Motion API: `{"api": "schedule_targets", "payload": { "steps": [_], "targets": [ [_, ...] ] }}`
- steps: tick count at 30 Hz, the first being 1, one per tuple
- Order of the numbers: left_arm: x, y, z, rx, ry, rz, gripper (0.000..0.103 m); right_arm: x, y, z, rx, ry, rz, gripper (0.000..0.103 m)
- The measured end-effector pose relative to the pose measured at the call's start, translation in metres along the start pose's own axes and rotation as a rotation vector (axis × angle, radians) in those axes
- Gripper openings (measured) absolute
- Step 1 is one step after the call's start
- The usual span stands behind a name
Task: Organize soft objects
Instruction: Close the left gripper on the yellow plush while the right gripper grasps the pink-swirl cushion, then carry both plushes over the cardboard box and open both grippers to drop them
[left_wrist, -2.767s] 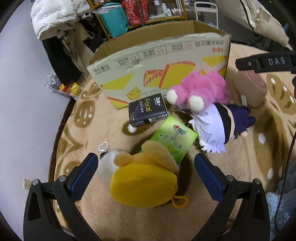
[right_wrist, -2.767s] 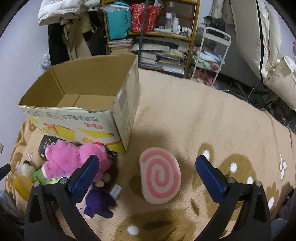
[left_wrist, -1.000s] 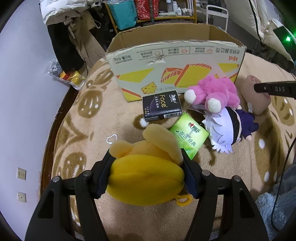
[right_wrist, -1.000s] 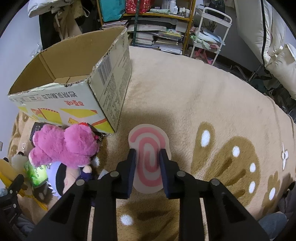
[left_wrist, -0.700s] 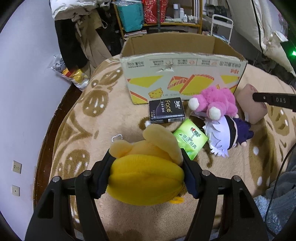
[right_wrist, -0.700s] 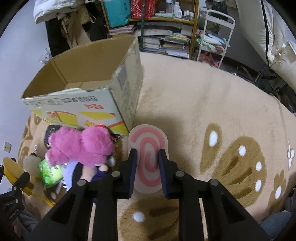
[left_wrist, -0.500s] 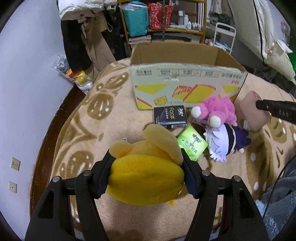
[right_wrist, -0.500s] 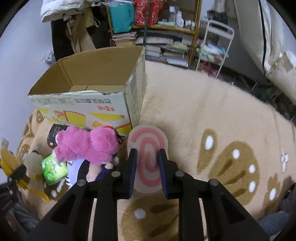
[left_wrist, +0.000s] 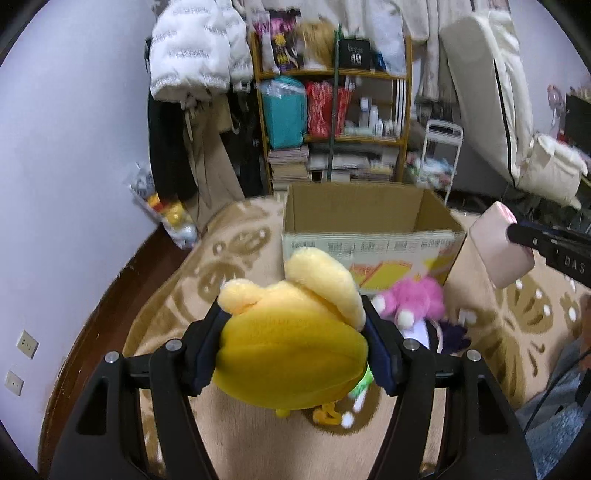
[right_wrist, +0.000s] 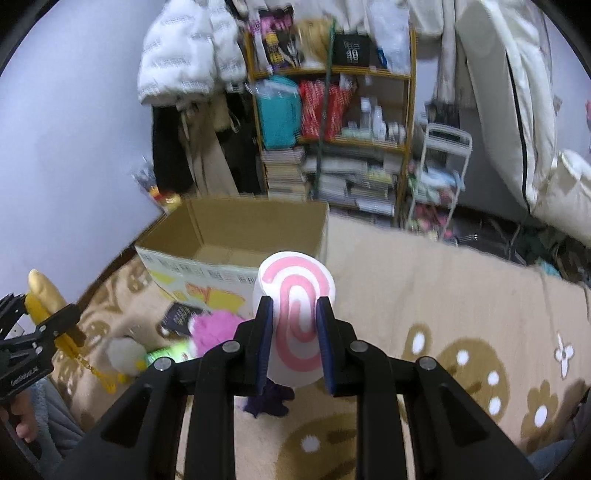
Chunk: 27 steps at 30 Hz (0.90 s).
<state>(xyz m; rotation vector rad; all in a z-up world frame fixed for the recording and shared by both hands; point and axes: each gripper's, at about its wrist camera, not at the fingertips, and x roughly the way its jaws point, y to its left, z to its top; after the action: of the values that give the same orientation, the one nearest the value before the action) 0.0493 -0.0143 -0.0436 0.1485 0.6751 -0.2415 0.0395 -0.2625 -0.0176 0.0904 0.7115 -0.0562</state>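
My left gripper (left_wrist: 291, 343) is shut on a yellow plush toy (left_wrist: 291, 354) and holds it up in the air in front of the open cardboard box (left_wrist: 369, 236). My right gripper (right_wrist: 294, 325) is shut on a pink-and-white swirl cushion (right_wrist: 295, 288), lifted near the box's (right_wrist: 236, 236) right corner. The cushion also shows at the right of the left wrist view (left_wrist: 498, 243). A pink plush (left_wrist: 413, 302) and a purple-and-white doll (left_wrist: 443, 332) lie on the beige blanket (right_wrist: 443, 295) in front of the box. The left gripper with the yellow plush shows at the left edge of the right wrist view (right_wrist: 40, 295).
A black tissue pack (right_wrist: 181, 314) and a green tissue pack (right_wrist: 166, 354) lie by the pink plush (right_wrist: 214, 328). A small white plush (right_wrist: 122, 350) lies nearby. Behind the box stand a cluttered shelf (left_wrist: 332, 122), hanging coats (left_wrist: 192, 74) and a white cart (right_wrist: 439, 177).
Both grippers closed on their toys about a second ago and have since risen. The yellow plush and the swirl cushion are lifted off the blanket, and both views now tilt up toward the box.
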Motion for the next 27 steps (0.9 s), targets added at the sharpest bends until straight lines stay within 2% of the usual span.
{"api": "schedule_targets", "payload": {
  "steps": [4,10,13,19,27],
  "targets": [
    [-0.010,0.003,0.017,-0.028,-0.074,0.002,0.066,-0.012,0.005,0.007,0.006,-0.046,0.011,0.024],
    [-0.019,0.001,0.050,0.020,-0.185,0.038,0.067,-0.020,0.000,0.029,0.007,-0.104,0.034,0.024],
    [-0.023,0.001,0.072,0.028,-0.234,0.024,0.067,-0.023,-0.003,0.045,0.002,-0.148,0.026,0.024],
    [-0.015,-0.005,0.110,0.071,-0.299,0.027,0.067,-0.011,-0.006,0.075,0.011,-0.190,-0.004,0.024],
    [0.011,-0.015,0.131,0.103,-0.341,0.007,0.067,0.008,-0.004,0.097,0.027,-0.211,-0.010,0.024]
  ]
}}
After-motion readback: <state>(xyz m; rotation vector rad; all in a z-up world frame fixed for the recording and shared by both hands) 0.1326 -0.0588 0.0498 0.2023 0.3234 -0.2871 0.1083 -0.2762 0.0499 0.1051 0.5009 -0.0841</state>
